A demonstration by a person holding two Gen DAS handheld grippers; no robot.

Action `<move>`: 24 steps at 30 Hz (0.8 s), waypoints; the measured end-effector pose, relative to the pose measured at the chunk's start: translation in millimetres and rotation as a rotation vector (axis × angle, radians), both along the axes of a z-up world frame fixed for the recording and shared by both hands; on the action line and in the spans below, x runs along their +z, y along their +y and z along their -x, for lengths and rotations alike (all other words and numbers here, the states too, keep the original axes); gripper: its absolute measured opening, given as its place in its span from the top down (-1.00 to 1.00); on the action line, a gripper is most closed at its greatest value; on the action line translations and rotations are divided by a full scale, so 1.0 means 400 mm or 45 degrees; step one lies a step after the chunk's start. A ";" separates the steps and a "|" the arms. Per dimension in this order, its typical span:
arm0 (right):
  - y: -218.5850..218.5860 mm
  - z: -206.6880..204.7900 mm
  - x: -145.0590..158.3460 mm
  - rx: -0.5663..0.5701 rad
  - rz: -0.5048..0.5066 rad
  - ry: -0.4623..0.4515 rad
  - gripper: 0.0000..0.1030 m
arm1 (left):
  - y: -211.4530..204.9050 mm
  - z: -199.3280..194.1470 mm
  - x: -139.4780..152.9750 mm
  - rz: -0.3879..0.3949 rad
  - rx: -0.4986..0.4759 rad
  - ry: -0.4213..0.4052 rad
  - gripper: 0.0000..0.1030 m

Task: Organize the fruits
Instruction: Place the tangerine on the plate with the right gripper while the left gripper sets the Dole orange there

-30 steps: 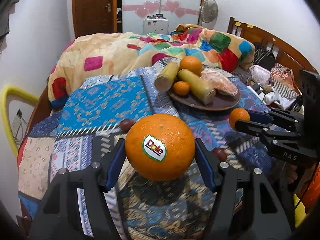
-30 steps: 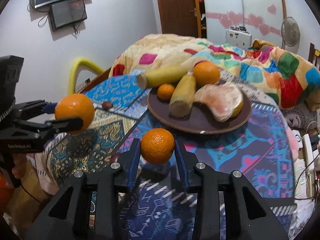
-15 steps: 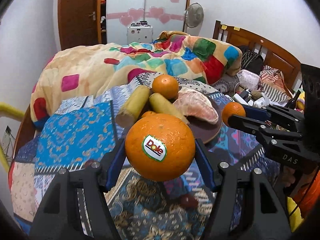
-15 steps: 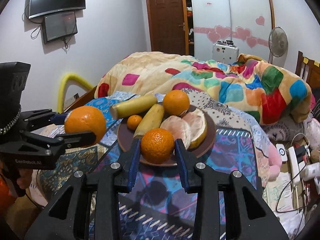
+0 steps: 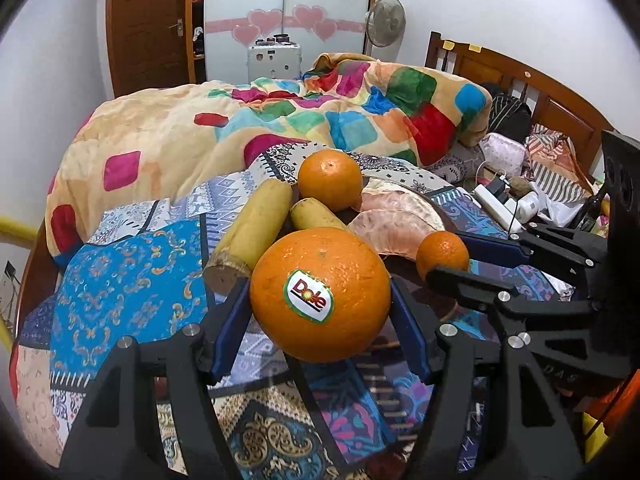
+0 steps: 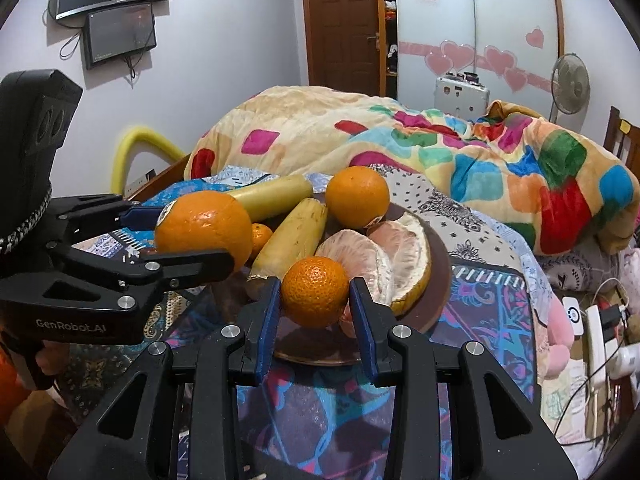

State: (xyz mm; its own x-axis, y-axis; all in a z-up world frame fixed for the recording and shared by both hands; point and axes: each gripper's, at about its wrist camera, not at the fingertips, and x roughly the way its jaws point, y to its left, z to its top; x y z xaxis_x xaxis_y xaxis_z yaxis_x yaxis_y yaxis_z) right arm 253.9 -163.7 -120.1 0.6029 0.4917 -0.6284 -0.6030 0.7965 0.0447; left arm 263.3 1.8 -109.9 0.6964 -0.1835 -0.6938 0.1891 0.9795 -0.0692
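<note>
My left gripper (image 5: pixel 320 300) is shut on a large orange with a Dole sticker (image 5: pixel 320 294) and holds it just above the near left rim of the brown plate (image 6: pixel 438 264). The large orange also shows in the right wrist view (image 6: pixel 204 228). My right gripper (image 6: pixel 314 300) is shut on a small mandarin (image 6: pixel 314 292) over the plate's near edge; the mandarin shows in the left wrist view (image 5: pixel 442 254) too. On the plate lie two bananas (image 6: pixel 292 236), another orange (image 6: pixel 357 196), a tiny mandarin (image 6: pixel 261 237) and peeled pomelo pieces (image 6: pixel 380 256).
The plate sits on a patterned blue cloth (image 5: pixel 128 280) over a round table. A bed with a colourful blanket (image 5: pixel 280 120) lies behind. A power strip and cables (image 6: pixel 596 340) lie at the right. A yellow tube (image 6: pixel 132 148) is at the left.
Both grippers have moved forward toward the plate with their fruit; the plate and its fruit look larger and closer. Both grips are unchanged.
</note>
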 end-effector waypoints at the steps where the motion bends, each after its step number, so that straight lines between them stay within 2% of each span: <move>1: 0.001 -0.003 -0.002 -0.004 0.002 0.000 0.37 | -0.001 -0.007 -0.005 -0.005 0.002 0.005 -0.30; 8: 0.004 -0.007 -0.007 0.000 0.016 0.001 0.36 | 0.000 -0.023 -0.009 0.007 -0.001 0.034 -0.31; 10: 0.006 -0.006 -0.007 -0.005 0.028 -0.004 0.29 | 0.004 -0.029 -0.008 0.022 0.002 0.047 -0.32; 13: 0.002 -0.002 -0.004 -0.015 0.029 -0.018 0.16 | 0.008 -0.022 0.006 0.019 0.015 0.011 -0.32; 24: -0.012 0.039 0.044 -0.027 -0.006 -0.047 0.16 | 0.019 0.075 0.093 -0.011 0.043 -0.107 -0.32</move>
